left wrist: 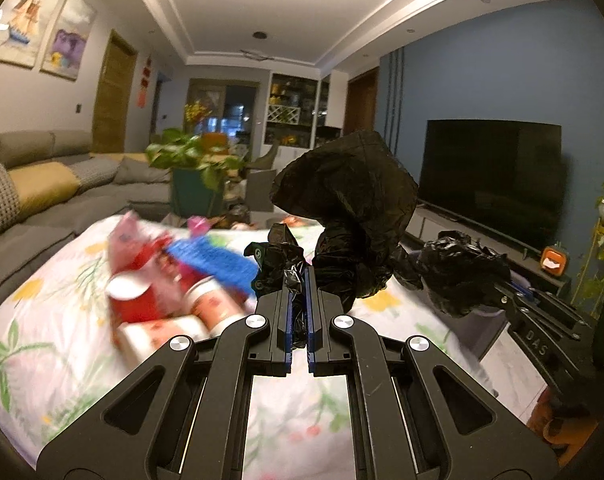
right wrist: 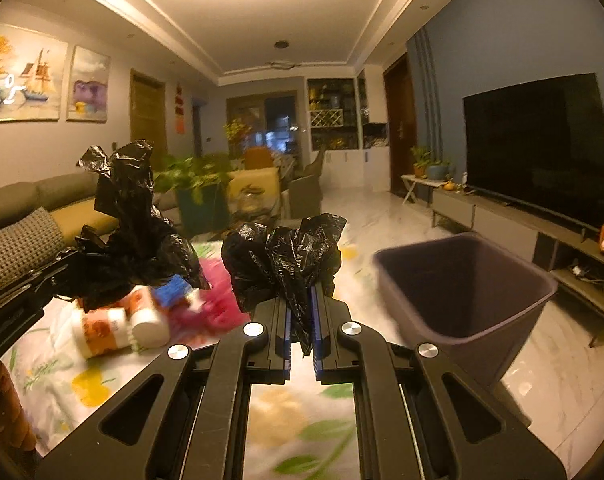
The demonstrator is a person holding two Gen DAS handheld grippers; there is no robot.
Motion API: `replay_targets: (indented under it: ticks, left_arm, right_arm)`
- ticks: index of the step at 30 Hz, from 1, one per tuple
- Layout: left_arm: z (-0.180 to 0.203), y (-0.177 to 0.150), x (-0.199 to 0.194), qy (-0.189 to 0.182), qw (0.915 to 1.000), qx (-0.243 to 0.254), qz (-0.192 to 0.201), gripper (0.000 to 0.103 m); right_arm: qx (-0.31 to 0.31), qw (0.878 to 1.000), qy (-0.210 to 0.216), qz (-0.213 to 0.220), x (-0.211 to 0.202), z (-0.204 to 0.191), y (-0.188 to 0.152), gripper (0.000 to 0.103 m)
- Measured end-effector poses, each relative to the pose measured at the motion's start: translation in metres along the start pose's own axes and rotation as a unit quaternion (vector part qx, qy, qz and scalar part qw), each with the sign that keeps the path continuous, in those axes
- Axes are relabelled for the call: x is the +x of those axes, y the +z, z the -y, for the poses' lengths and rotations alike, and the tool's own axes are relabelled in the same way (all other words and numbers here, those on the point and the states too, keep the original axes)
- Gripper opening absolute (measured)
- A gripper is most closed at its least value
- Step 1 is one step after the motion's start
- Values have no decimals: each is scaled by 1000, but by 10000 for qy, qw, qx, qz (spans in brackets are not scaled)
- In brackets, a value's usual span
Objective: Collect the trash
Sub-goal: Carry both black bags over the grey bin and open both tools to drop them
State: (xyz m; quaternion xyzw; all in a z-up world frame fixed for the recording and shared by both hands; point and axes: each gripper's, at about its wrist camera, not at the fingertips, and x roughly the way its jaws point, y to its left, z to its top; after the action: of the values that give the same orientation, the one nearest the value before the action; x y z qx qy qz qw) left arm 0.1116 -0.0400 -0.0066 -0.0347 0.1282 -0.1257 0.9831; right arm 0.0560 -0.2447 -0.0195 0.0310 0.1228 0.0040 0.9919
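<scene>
A crumpled black trash bag is held up over the table by both grippers. My left gripper is shut on one part of it, and the film billows above its fingers. My right gripper is shut on another part of the trash bag; in the left wrist view that gripper shows at the right with black film bunched at its tip. A pile of trash lies on the table: red-and-white paper cups, a blue wrapper and pink wrappers. A purple trash bin stands at the table's right edge.
The table wears a white floral cloth. A grey sofa runs along the left, a potted plant stands beyond the table, and a TV on a low cabinet lines the right wall. Marble floor lies right of the bin.
</scene>
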Motion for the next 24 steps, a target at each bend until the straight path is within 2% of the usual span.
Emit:
replay_targets:
  ticks: [11, 19, 24]
  left_arm:
    - [92, 37, 61, -800, 9958, 323, 304, 5]
    - [152, 30, 127, -1233, 9913, 451, 120, 5]
    - [166, 25, 153, -1400, 9895, 365, 6, 5]
  right_arm:
    - [132, 9897, -1328, 512, 3, 94, 32, 9]
    - [277, 9836, -1716, 474, 21, 137, 30, 9]
    - [354, 9824, -1777, 454, 32, 147, 30, 9]
